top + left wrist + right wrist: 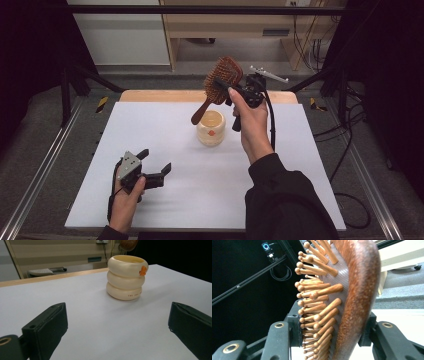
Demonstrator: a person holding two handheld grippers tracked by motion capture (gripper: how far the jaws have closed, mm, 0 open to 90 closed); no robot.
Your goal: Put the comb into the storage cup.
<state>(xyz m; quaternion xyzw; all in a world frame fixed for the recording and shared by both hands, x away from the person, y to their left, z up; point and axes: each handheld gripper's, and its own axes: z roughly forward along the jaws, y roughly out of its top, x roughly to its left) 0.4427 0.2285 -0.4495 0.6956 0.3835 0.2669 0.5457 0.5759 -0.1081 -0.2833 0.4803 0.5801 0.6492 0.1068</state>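
Hairbrush first: the reddish-brown wooden paddle hairbrush (220, 82) with wooden pins hangs in the air above the far middle of the white table (200, 185), its head up and tilted and its handle slanting down toward the cup. Your right gripper (231, 91) has it clamped by the head, and in the right gripper view the black jaws press from both sides, one against the pins and the other against the smooth rounded back of the hairbrush (352, 302). Just below the tip of the handle stands the cream ribbed ceramic cup (210, 128) with a small orange mark on its side, upright on the table and apart from the brush. In the left gripper view that cup (127, 277) looks like three stacked rings, with tiny dark lettering on the lowest one. Your left gripper (157, 162) sits low over the near left part of the table, well apart from the cup, with its jaws spread wide and bare tabletop between them.
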